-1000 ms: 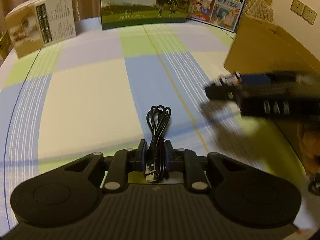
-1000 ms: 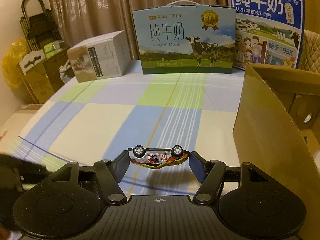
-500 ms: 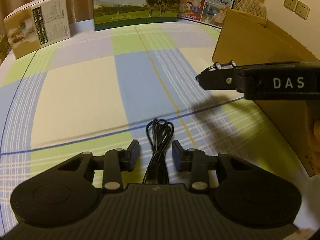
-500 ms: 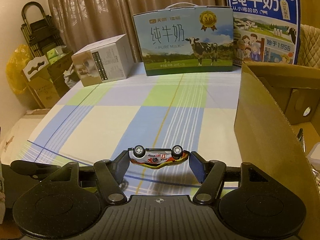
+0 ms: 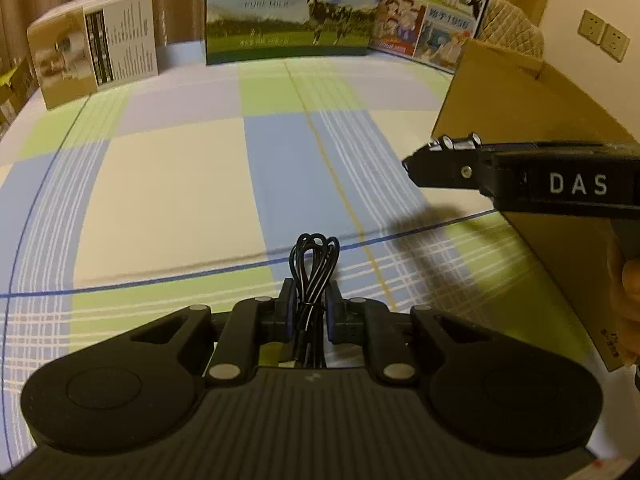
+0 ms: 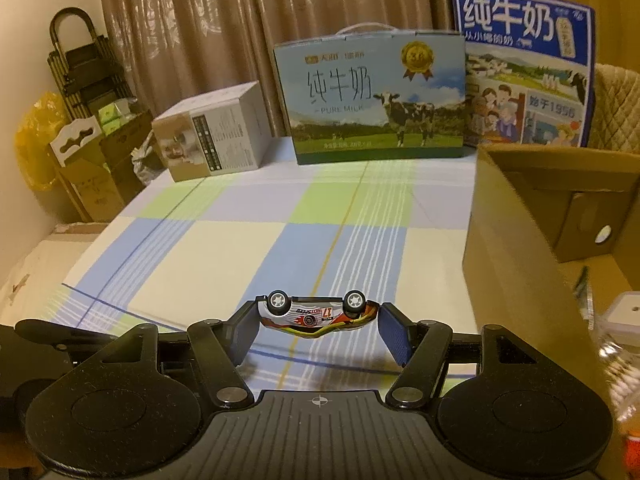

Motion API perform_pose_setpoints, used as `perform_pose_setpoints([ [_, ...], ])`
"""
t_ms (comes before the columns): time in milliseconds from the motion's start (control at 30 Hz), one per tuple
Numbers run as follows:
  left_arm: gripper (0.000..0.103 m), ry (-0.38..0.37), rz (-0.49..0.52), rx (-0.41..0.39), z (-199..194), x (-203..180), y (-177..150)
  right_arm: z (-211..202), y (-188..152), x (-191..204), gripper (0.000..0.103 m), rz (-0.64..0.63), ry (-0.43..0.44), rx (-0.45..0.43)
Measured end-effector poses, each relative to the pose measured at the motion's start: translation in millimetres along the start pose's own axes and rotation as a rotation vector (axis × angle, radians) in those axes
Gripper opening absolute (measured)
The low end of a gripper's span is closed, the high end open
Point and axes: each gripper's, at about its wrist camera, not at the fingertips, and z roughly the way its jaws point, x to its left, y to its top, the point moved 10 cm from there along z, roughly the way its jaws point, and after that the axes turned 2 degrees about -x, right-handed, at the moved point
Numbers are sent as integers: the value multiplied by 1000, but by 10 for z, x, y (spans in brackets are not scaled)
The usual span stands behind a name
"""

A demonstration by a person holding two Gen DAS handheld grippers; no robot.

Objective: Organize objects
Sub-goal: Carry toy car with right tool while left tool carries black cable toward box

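The left gripper has its fingers drawn narrow and pinched on a bundled black USB cable, whose looped end pokes out just ahead of the pads while its plug end trails back toward the gripper body, all above the checked bedsheet. The right gripper holds a small toy race car crosswise between its blue-padded fingers, spread about half way; the car is upside down, wheels up, with a white body, red and yellow trim and a number on its side, and each end of it meets a finger pad. In the left wrist view this same right gripper reaches in from the right, lettered DAS on its side, the car's wheels just showing above its tip, and it casts a shadow on the sheet beside the cardboard box. The box stands open on the sheet, just to the right of both grippers, and a few blurred items lie inside it. Beyond the box, at the far edge of the bed, stand a blue cartoon-printed milk carton, next to it a milk case with a cow and PURE MILK, and farther from the box a smaller white and tan carton, with brown curtains behind them.
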Motion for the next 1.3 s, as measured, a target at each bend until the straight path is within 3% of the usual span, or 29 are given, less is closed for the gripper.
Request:
perform_pose_setpoints([
  [267,11,-15,-69,-49,-444,-152,-67,-583,-108,231,62,-29,10,-52],
  [567,11,-7,-253,-125,-1288,-274,-347,-1325,-546,518,62,-80,13,-91],
  [1033,11,-10,-274,-175,-2181,-701,-852,-2259,-1151,570,62,-48,-40,-114],
  [1300,11,-30,-292,-195,-2497,-1013,-1007,-2731,-1234,527,62,-36,-70,-136],
])
